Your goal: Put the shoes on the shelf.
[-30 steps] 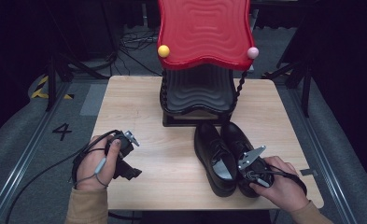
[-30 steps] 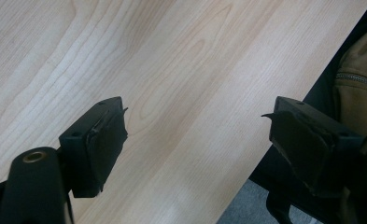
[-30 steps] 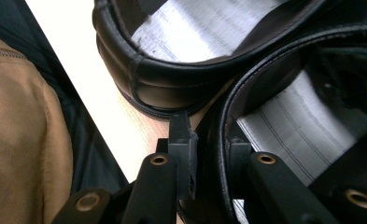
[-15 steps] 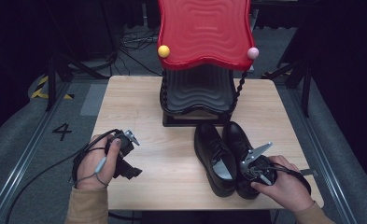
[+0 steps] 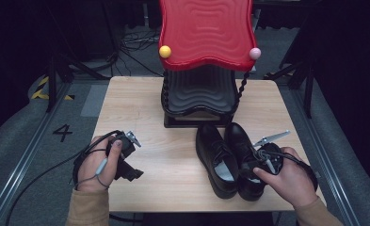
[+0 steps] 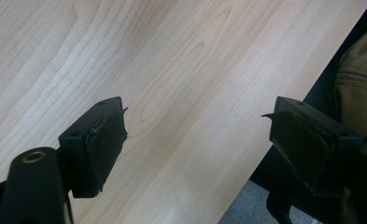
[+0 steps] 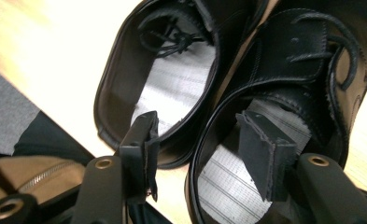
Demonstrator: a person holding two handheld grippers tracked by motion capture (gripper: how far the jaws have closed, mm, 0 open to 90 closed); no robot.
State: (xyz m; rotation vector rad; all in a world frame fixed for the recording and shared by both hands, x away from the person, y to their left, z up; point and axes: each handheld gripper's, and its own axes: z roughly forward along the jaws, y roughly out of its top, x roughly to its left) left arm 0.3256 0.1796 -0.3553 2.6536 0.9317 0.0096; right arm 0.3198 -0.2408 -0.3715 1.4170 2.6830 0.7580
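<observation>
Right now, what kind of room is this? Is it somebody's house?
Probably not a house: it looks like a lab or test studio. A lone wooden table stands among dark curtains, loose cables on the floor and a painted number 4.

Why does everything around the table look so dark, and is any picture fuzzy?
High view: light falls on the wooden table and red shelf top, while the room behind stays black. Right gripper view: the shoes are sharp, but the table's upper-left corner is blurry and washed out. Left gripper view: the wood grain is clear and evenly lit.
</observation>
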